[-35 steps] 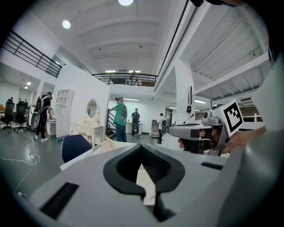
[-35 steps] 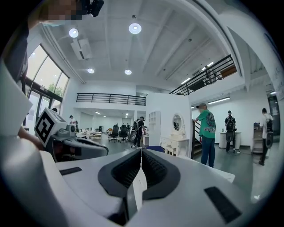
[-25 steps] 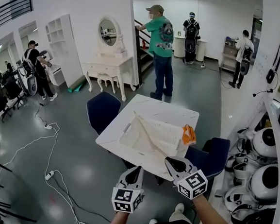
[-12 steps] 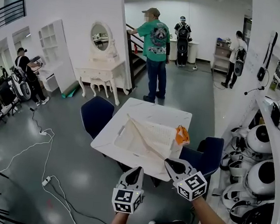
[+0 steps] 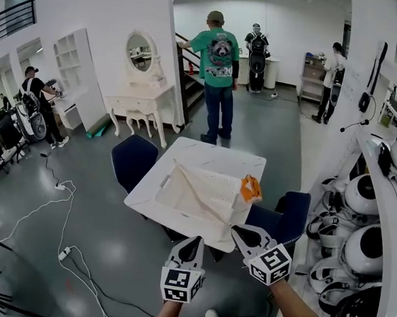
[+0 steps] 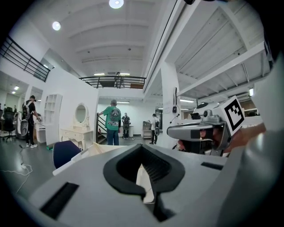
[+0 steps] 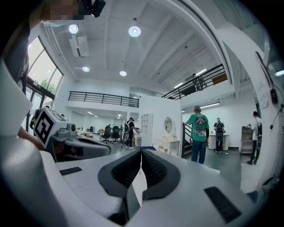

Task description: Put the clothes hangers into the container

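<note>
Couldn't pin down the clothes hangers for sure: spotted only an orange bundle at the right edge of the white container, touching it or just beside it, likely them but too small to call. Found the container sitting open in the middle of the white bench, with a blue chair tucked in on the left side. Caught the left hand-held gripper and the right hand-held gripper low in the head view, well short of the bench, both pinched closed and carrying nothing. Read it as the approach step, nothing grabbed yet. Next up, probably: getting within reach of the bench, spreading one set of jaws, and lining up on the orange bundle before any drop into the container.
</note>
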`<state>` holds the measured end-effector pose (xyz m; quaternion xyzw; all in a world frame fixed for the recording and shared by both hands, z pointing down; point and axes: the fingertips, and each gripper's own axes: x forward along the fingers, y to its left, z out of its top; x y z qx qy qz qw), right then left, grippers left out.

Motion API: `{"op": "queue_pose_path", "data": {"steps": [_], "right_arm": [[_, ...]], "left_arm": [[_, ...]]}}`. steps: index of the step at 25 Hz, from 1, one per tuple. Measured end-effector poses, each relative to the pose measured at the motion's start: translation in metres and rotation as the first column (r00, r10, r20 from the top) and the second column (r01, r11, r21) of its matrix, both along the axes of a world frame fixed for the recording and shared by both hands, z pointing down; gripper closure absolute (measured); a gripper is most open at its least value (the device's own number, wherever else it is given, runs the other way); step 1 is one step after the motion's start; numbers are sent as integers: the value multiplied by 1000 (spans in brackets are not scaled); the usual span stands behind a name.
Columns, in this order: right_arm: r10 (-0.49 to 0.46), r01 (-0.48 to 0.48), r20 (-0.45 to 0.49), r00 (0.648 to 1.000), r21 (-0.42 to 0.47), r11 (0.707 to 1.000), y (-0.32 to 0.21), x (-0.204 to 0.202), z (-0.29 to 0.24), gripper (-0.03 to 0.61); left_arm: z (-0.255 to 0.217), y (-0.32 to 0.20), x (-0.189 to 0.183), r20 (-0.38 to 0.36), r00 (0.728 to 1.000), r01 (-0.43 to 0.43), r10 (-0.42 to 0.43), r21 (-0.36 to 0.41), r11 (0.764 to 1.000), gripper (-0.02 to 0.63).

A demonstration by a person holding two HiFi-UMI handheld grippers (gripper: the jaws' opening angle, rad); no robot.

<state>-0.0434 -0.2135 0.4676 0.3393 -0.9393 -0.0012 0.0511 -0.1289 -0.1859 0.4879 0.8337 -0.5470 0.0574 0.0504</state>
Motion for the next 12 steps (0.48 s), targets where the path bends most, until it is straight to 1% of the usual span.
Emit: {"op": "queue_pose_path", "data": {"steps": [3, 6, 9, 12], "right_arm": [[0, 0, -3, 1000, 1, 1000, 9, 11, -2, 557], [5, -5, -3, 1000, 3, 1000, 19, 25, -5, 557], [6, -6, -6, 1000, 6, 1000, 28, 37, -8, 557], [6, -5, -8, 1000, 8, 1000, 37, 48, -10, 557]], "left_arm": [[0, 9, 14, 1, 1000, -15, 15, -7, 1000, 609], [-1, 18, 28, -13, 1000, -20, 20, -5, 1000, 609], [-3, 27, 41, -8, 1000, -26, 26, -5, 1000, 609], [-4, 34, 51, -37, 999, -28, 27, -12, 1000, 609]]}}
